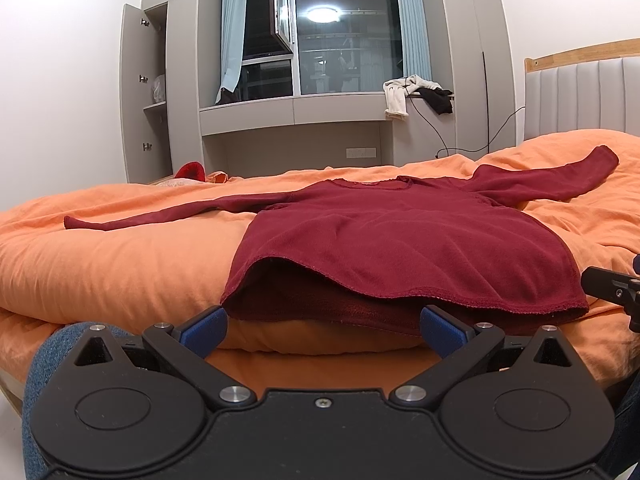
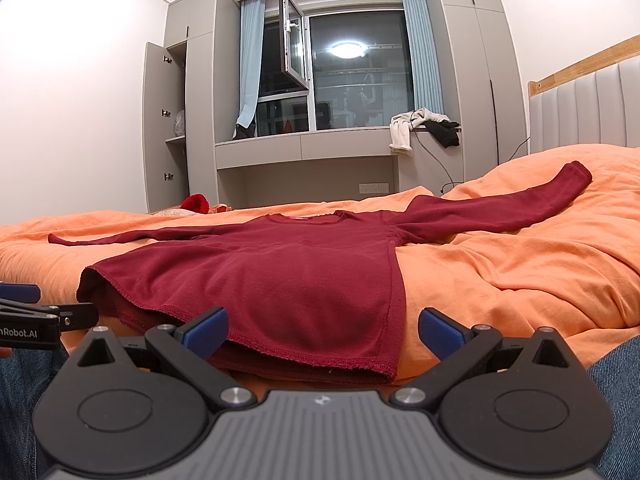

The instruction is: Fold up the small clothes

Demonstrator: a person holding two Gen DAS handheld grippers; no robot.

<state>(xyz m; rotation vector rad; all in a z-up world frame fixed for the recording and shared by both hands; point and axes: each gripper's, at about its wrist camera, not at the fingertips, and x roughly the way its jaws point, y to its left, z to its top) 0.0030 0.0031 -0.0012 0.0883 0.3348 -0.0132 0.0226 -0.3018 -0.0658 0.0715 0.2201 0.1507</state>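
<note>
A dark red long-sleeved top (image 1: 400,240) lies flat on the orange bedcover (image 1: 120,256), sleeves spread left and right, hem toward me; it also shows in the right wrist view (image 2: 280,276). My left gripper (image 1: 322,330) is open and empty, just in front of the hem, whose upper layer is lifted at the left. My right gripper (image 2: 322,330) is open and empty at the hem's right corner. The right gripper's tip (image 1: 612,286) shows at the right edge of the left wrist view; the left gripper's side (image 2: 40,320) shows at the left edge of the right wrist view.
A red item (image 1: 192,170) lies at the bed's far edge. A padded headboard (image 1: 580,96) stands at the right. Behind the bed are a window ledge with clothes (image 1: 416,94), a trailing cable (image 1: 460,136) and an open wardrobe door (image 1: 140,92).
</note>
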